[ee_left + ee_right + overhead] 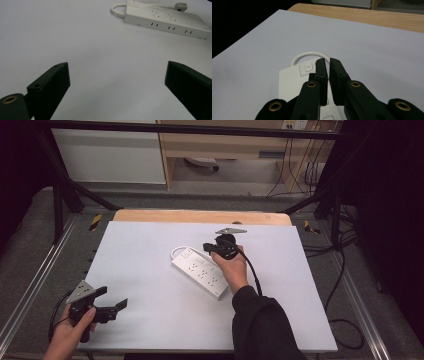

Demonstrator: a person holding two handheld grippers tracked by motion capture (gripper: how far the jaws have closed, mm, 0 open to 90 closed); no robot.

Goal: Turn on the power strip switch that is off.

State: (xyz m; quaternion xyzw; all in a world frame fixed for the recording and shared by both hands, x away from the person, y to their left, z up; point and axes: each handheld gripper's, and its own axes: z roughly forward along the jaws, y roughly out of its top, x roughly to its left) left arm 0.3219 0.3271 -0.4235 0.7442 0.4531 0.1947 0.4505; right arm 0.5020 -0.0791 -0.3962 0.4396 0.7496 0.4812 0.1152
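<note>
A white power strip lies at an angle in the middle of the white table top; its cable loops out of the far-left end. My right gripper hovers over that end, jaws shut with nothing between them. In the right gripper view the gripper points down at the power strip beside its switch button. My left gripper rests near the front left, open and holding nothing. The left gripper looks toward the power strip, and a white plug lies behind it.
A wooden strip runs along the table's far edge. Metal frame rails flank both sides, with black cables on the floor at the right. Shelving and white panels stand beyond the table.
</note>
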